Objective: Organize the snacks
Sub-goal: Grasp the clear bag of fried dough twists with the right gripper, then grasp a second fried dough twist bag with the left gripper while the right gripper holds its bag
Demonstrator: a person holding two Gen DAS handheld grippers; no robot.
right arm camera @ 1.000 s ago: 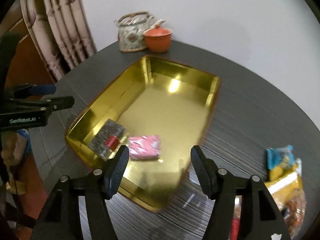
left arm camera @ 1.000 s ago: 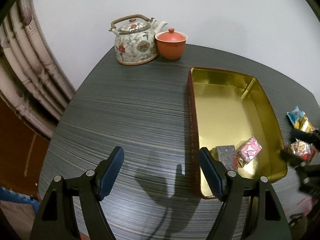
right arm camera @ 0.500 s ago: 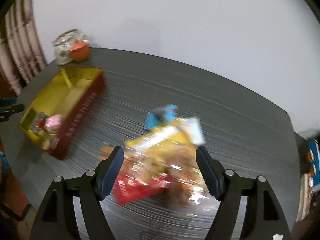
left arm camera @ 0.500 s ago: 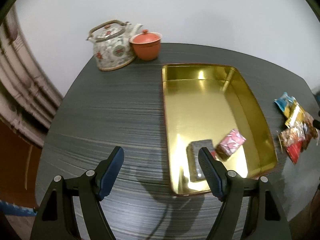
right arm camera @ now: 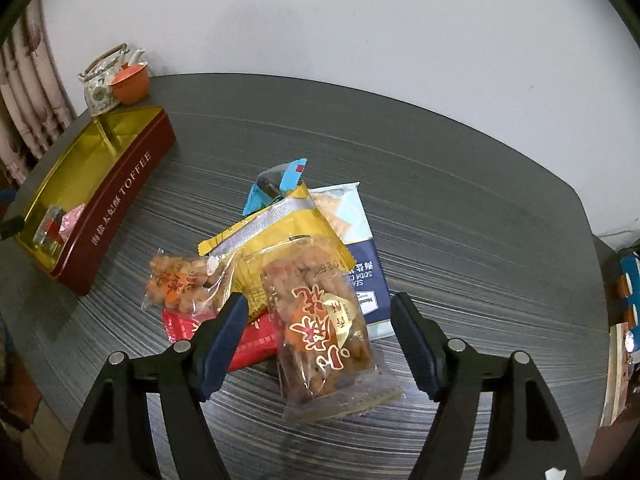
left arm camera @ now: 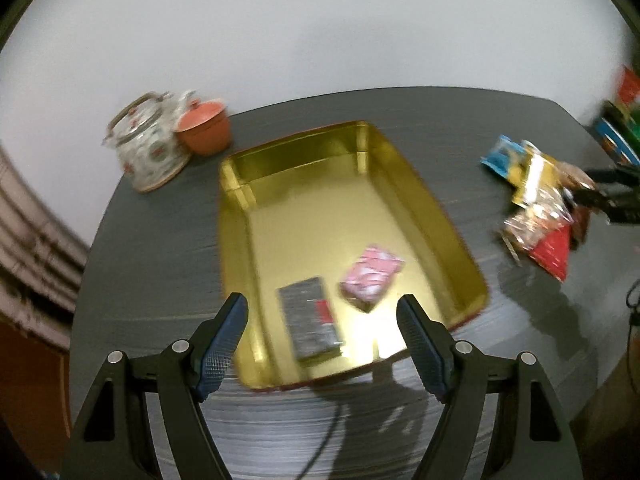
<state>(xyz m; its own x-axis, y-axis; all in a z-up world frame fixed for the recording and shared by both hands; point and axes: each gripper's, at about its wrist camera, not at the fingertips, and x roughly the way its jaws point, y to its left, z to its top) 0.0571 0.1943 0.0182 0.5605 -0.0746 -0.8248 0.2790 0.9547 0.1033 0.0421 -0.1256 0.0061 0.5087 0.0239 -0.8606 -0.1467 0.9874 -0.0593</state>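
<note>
Reaching for the next snack looks like the step in hand: a clear packet of fried twists (right arm camera: 324,328) lies directly between the right gripper (right arm camera: 318,346)'s jaws, which stand wide apart and hold nothing. Closing on it squarely seems the next call, without snagging the yellow packet (right arm camera: 276,236) beneath. Beyond, left of those jaws, sits the toffee tin (right arm camera: 120,200). Over it, the left gripper (left arm camera: 322,350) hangs equally wide and empty, with 2 snacks, grey packet (left arm camera: 310,320) and pink packet (left arm camera: 372,278), between its jaws.
</note>
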